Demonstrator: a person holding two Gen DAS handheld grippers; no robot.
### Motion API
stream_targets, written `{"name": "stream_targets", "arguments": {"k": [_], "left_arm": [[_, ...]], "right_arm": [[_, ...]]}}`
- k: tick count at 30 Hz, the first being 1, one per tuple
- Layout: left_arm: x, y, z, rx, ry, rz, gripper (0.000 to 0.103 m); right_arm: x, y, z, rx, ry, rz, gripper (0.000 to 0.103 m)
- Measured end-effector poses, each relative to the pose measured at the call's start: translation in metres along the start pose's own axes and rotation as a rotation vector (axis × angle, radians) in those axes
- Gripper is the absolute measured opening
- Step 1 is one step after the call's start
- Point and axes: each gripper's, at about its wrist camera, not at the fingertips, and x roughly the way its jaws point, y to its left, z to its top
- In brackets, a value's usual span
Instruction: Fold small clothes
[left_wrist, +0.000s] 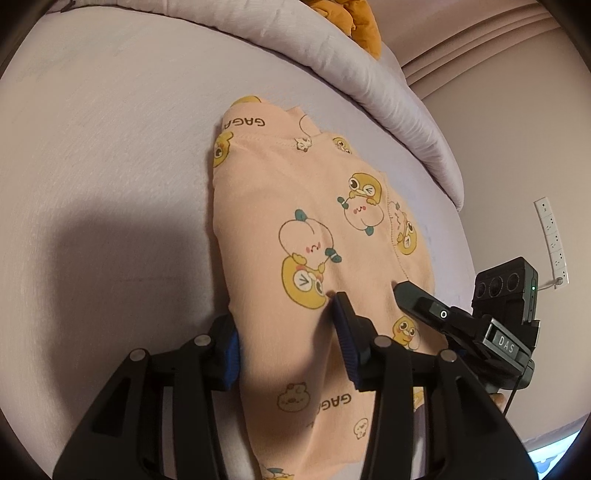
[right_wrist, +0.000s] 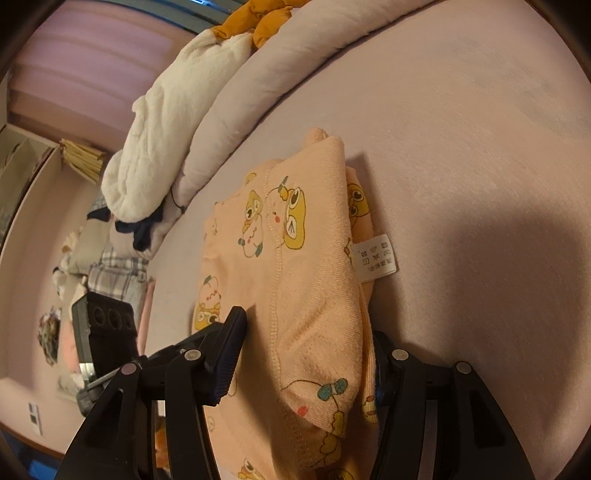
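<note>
A small peach garment (left_wrist: 295, 229) printed with yellow cartoon ducks lies folded on the lilac bed sheet (left_wrist: 110, 147). My left gripper (left_wrist: 284, 332) is open, its jaws wide apart and astride the garment's near end, which passes between the blue-padded fingers (left_wrist: 345, 332). The right gripper shows at the garment's right edge in the left wrist view (left_wrist: 417, 295). In the right wrist view the garment (right_wrist: 295, 266) is doubled over, with a white care label (right_wrist: 375, 258) sticking out. My right gripper (right_wrist: 306, 350) is open, its jaws astride the folded near end.
A rolled lilac duvet (left_wrist: 369, 74) runs along the bed's far side, with a white plush blanket (right_wrist: 159, 147) and an orange item (right_wrist: 258, 22) on it. Clothes lie heaped on the floor (right_wrist: 110, 266) beyond the bed. A wall power strip (left_wrist: 552, 240) hangs at the right.
</note>
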Motion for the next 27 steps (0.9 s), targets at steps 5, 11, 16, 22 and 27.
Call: {"name": "stream_targets", "arguments": {"k": [5, 11, 16, 22, 27], "left_arm": [[0.0021, -0.0018, -0.0002, 0.011, -0.003, 0.009, 0.044], [0.0027, -0.0012, -0.0005, 0.015, -0.003, 0.011, 0.045], [0.0036, -0.0018, 0.0003, 0.021, -0.002, 0.016, 0.045], [0.0046, -0.0028, 0.0001, 0.025, -0.004, 0.019, 0.045], [0.0051, -0.0033, -0.0003, 0.027, -0.005, 0.020, 0.045]], "right_arm": [[0.0001, 0.0017, 0.0000, -0.006, -0.001, -0.005, 0.058], [-0.0001, 0.0025, 0.0001, -0.012, -0.001, -0.008, 0.058], [-0.0001, 0.0025, -0.0002, -0.011, -0.001, -0.009, 0.058], [-0.0001, 0.0025, -0.0004, -0.011, -0.001, -0.008, 0.058], [-0.0001, 0.0028, -0.0006, -0.010, 0.000, -0.009, 0.058]]}}
